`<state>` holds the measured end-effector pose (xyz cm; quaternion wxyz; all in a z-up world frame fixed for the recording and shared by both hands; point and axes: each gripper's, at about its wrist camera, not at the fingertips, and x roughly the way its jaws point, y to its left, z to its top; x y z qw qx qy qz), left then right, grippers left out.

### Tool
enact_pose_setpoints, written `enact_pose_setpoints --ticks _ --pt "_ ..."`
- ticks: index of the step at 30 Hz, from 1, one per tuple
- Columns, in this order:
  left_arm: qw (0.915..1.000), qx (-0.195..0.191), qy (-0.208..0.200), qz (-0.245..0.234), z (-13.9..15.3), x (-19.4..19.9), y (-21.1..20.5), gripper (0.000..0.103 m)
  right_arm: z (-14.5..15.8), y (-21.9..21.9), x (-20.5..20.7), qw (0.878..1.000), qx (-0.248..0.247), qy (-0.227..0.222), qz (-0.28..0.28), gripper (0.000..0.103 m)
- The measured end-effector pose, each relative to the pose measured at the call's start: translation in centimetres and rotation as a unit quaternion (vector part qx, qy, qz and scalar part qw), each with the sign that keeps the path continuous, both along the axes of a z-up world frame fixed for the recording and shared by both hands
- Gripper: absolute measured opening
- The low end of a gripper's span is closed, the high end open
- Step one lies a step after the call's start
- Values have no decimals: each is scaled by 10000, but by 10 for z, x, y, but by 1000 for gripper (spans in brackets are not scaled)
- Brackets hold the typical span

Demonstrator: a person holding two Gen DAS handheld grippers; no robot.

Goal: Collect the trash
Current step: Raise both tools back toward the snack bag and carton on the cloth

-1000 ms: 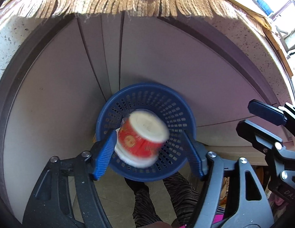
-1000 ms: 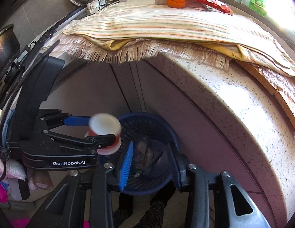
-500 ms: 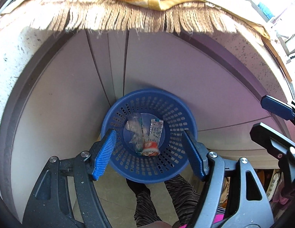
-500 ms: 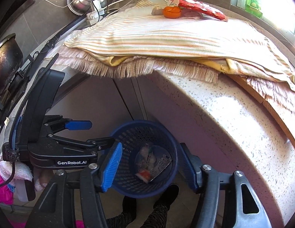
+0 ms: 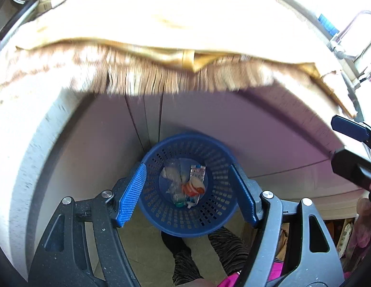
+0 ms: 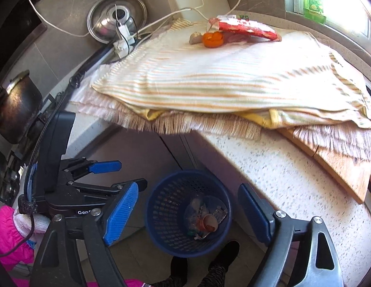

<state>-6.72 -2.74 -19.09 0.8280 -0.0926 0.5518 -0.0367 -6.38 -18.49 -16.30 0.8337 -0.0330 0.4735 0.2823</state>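
A blue perforated basket (image 5: 210, 217) stands on the floor below the counter; it also shows in the right wrist view (image 6: 161, 205). Inside lie a red and white cup (image 5: 193, 187), clear plastic and a foil wrapper (image 5: 197, 172). My left gripper (image 5: 188, 193) is open and empty above the basket. My right gripper (image 6: 188, 212) is open and empty, also above the basket (image 6: 161, 205), with the cup (image 6: 208, 222) seen inside. On the counter's striped cloth lie an orange lid (image 6: 212, 39) and a red wrapper (image 6: 245, 27).
A speckled counter (image 6: 281, 186) carries the fringed striped cloth (image 6: 221, 79) and a wooden board (image 6: 341, 165). A steel pot lid (image 6: 116, 16), white cables and a dark pot (image 6: 16, 110) sit at the back left. Grey cabinet doors (image 5: 209, 119) stand behind the basket.
The red and white cup left my left gripper and fell into the basket. Both grippers have risen and tilted up, bringing the countertop into view.
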Motion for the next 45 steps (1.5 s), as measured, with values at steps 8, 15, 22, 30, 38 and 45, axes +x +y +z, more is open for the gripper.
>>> enact_pose_setpoints --ticks 8,15,22,30,38,45 --pt "9986 1 -520 113 48 13 4 73 41 -15 22 9988 465 -146 -68 93" --pt "9959 59 -839 324 78 44 7 73 70 -42 60 9963 726 -330 -333 93" --pt "9931 58 -1035 546 94 76 14 73 83 -70 107 9935 900 -347 -601 93" --pt "9909 84 -1174 649 103 113 7 73 91 -81 163 9928 959 -306 -648 94" --pt "9906 92 -1188 667 103 149 -4 73 106 -71 213 9953 735 -600 -173 93" --pt "9899 46 -1152 819 97 183 -2 73 96 -30 240 9893 -259 -1120 900 79"
